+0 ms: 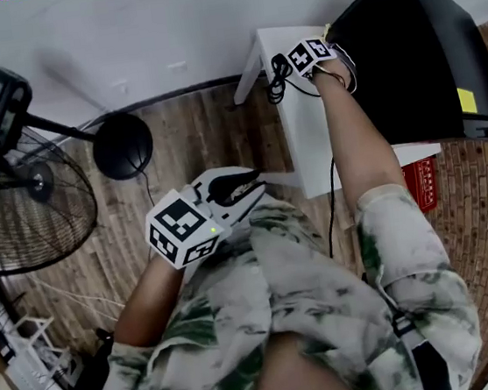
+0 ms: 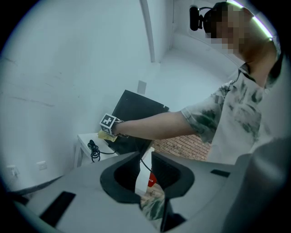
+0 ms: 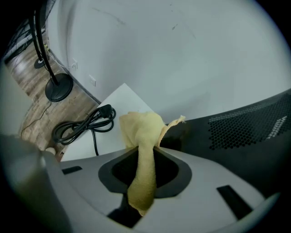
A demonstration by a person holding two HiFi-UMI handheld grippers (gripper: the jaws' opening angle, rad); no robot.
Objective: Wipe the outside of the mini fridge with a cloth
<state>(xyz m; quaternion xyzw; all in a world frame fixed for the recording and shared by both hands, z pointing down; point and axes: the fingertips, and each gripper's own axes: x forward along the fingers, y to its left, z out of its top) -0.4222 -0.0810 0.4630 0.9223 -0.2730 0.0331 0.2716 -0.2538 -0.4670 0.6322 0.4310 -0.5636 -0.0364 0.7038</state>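
The black mini fridge (image 1: 412, 54) stands on a low white table (image 1: 309, 146) at the upper right. My right gripper (image 1: 310, 53) is at the fridge's left rear corner, shut on a yellow cloth (image 3: 143, 129). The cloth's bunched end lies against the fridge's dark perforated wall (image 3: 236, 132). My left gripper (image 1: 230, 191) hovers close to the person's torso, well away from the fridge. Its jaws are nearly together with nothing between them. In the left gripper view the right gripper (image 2: 109, 123) and cloth (image 2: 105, 135) show beside the fridge (image 2: 136, 109).
A coiled black power cable (image 1: 278, 75) lies on the table beside the right gripper. A pedestal fan (image 1: 15, 200) with a round black base (image 1: 121, 145) stands on the wooden floor at the left. A red container (image 1: 421, 181) sits below the table's near edge.
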